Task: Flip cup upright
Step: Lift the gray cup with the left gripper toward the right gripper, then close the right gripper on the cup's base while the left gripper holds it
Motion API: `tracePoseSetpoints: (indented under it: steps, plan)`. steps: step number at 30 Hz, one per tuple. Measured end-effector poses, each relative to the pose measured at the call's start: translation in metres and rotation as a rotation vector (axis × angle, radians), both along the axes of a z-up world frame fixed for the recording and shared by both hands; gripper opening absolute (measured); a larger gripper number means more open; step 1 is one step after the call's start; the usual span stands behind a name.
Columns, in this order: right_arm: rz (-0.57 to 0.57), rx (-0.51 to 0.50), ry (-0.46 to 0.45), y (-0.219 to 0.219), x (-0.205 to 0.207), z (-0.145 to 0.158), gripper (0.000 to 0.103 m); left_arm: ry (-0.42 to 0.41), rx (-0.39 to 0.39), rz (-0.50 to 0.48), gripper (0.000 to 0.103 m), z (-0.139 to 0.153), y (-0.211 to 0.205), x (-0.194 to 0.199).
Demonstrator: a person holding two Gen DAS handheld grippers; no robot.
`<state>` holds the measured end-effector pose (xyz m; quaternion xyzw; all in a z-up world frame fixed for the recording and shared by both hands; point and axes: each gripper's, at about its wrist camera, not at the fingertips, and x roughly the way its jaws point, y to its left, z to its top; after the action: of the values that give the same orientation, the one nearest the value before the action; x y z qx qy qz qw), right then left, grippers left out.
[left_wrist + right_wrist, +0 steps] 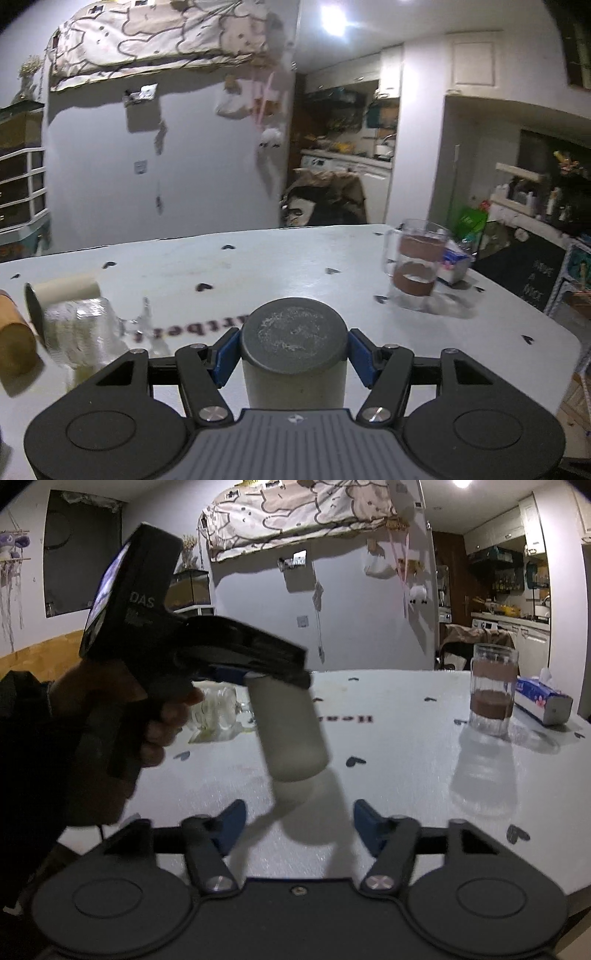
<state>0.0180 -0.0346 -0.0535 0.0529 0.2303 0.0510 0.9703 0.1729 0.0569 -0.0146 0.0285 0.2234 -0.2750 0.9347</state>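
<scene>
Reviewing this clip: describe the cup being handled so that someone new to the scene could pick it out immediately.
Start at the white table dotted with small dark hearts. Above its near middle, the left gripper clamps a frosted grey cup by its dark end, lifted and tilted. Unlike the clear glass mug with brown bands standing at the right, it is opaque and off the table.

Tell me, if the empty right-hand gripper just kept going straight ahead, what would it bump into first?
Probably the grey cup held by the left gripper, hanging ahead of the open right gripper; depth is unclear.
</scene>
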Motion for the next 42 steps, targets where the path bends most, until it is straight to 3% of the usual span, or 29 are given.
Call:
tracePoseSetpoints:
  steps: [3, 6, 11, 20, 22, 24, 26, 30, 34, 39, 42]
  plan:
    - [0.021, 0.008, 0.015, -0.001, 0.002, -0.006, 0.033, -0.036, -0.020, -0.002, 0.063, -0.008, 0.006, -0.021]
    - [0.044, 0.008, 0.025, 0.003, 0.002, -0.011, 0.023, -0.057, -0.027, -0.014, 0.063, -0.009, 0.019, -0.041]
    - [0.062, 0.002, 0.026, 0.007, 0.000, -0.013, 0.020, -0.017, -0.049, -0.022, 0.063, -0.016, 0.046, -0.065]
    - [-0.001, -0.008, 0.055, 0.001, 0.002, -0.015, 0.023, 0.097, 0.014, -0.003, 0.063, -0.047, 0.062, -0.082]
    - [-0.027, 0.008, 0.059, -0.003, 0.006, -0.014, 0.028, 0.106, 0.013, 0.005, 0.063, -0.053, 0.062, -0.084]
    - [-0.058, 0.064, 0.073, -0.013, 0.014, -0.009, 0.057, 0.104, 0.013, 0.007, 0.063, -0.053, 0.062, -0.085]
    - [-0.072, 0.136, 0.097, -0.024, 0.025, -0.003, 0.070, 0.104, 0.010, 0.004, 0.063, -0.054, 0.062, -0.087]
    - [-0.045, 0.384, 0.219, -0.046, 0.066, 0.010, 0.074, 0.095, 0.018, -0.003, 0.063, -0.053, 0.059, -0.090]
    - [-0.014, 0.614, 0.394, -0.054, 0.113, 0.000, 0.077, 0.092, 0.027, -0.010, 0.063, -0.054, 0.058, -0.090]
    - [-0.103, 0.743, 0.564, -0.054, 0.152, -0.028, 0.082, 0.088, 0.036, -0.017, 0.063, -0.054, 0.060, -0.091]
    - [-0.103, 0.756, 0.601, -0.049, 0.163, -0.031, 0.082, 0.083, 0.042, -0.022, 0.063, -0.054, 0.061, -0.092]
